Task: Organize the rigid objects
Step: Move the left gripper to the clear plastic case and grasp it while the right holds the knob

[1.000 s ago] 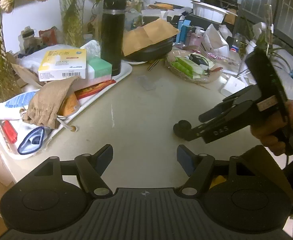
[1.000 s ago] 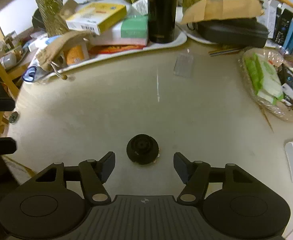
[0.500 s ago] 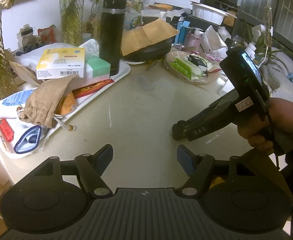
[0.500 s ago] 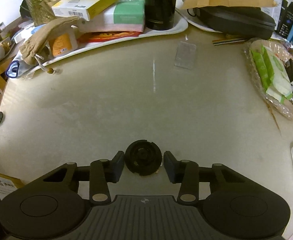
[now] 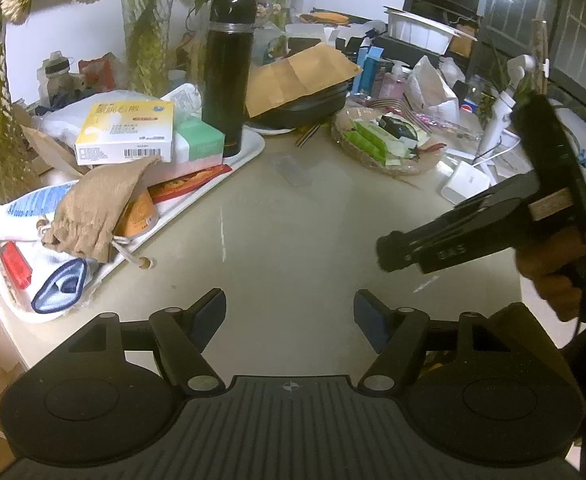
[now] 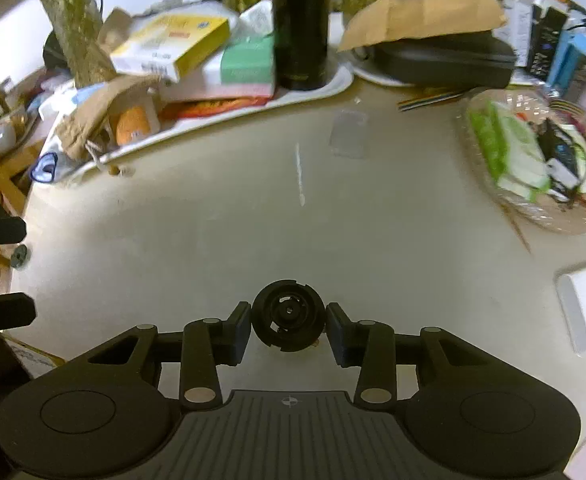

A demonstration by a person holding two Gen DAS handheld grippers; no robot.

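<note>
A small round black cap-like part (image 6: 288, 317) sits between the fingers of my right gripper (image 6: 288, 322), which is shut on it and holds it just above the beige table (image 6: 253, 220). In the left wrist view the right gripper (image 5: 389, 250) shows at the right, off the table surface, with the part at its tip. My left gripper (image 5: 289, 312) is open and empty over the table's near edge. A white tray (image 5: 249, 152) at the left holds a tall black flask (image 5: 227, 76), a yellow box (image 5: 127, 132) and a burlap pouch (image 5: 97, 208).
A clear flat plastic piece (image 6: 349, 136) lies mid-table. A wrapped basket of packets (image 5: 385, 144) stands at the right, a black case under brown paper (image 5: 305, 100) behind it. A white box (image 5: 463, 184) lies at the right. Vases with plants line the back.
My right gripper closed on the black round part and lifted it off the table, moving right. My left gripper stayed open and nearly still.
</note>
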